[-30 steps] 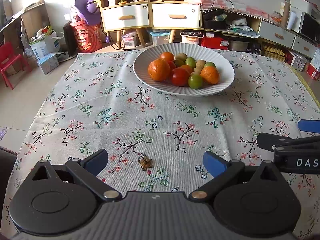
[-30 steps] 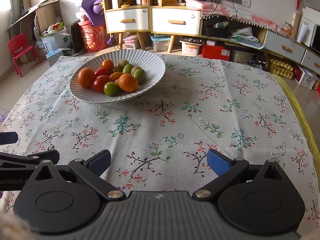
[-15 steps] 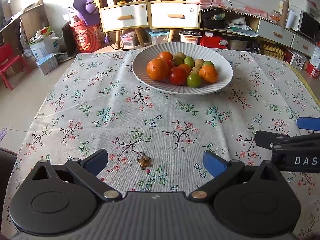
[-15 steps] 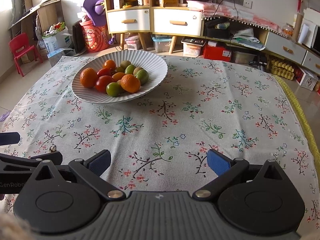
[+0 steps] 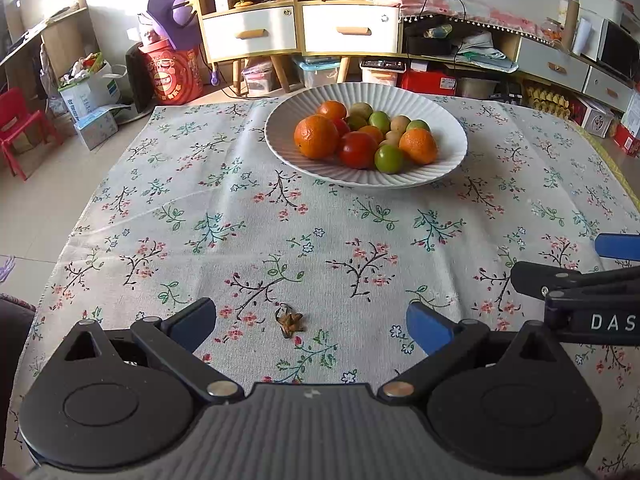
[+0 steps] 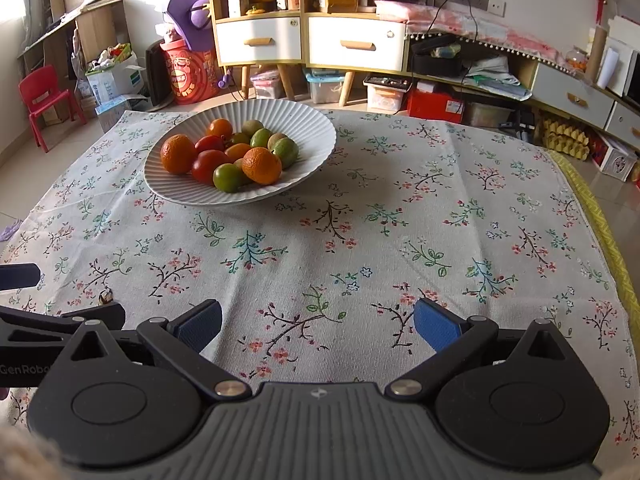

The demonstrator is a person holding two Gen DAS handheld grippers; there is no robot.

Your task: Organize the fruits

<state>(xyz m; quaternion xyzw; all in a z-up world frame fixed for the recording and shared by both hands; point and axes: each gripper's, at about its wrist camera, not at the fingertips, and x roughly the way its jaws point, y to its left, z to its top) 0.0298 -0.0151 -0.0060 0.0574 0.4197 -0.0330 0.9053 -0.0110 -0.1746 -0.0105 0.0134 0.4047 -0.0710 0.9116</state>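
Observation:
A white ribbed bowl [image 5: 444, 120] stands at the far middle of the table and holds several fruits: oranges [image 5: 316, 137], red tomatoes [image 5: 358, 150] and green fruits [image 5: 389, 159]. The same bowl [image 6: 316, 128] is at the far left in the right wrist view. My left gripper [image 5: 312, 322] is open and empty, low over the near table edge. My right gripper [image 6: 318, 324] is open and empty, beside it to the right. A small dry brown stem piece [image 5: 289, 320] lies on the cloth between the left gripper's fingers.
A floral tablecloth [image 5: 240, 220] covers the table. The right gripper's side shows at the right edge of the left wrist view [image 5: 580, 292]. Beyond the table are a white drawer cabinet [image 5: 300, 28], a red barrel [image 5: 172, 72], boxes and a red chair [image 5: 16, 128].
Both grippers have drifted slightly; the bowl sits a little lower and left in the left view, a little right in the right view. Both stay open.

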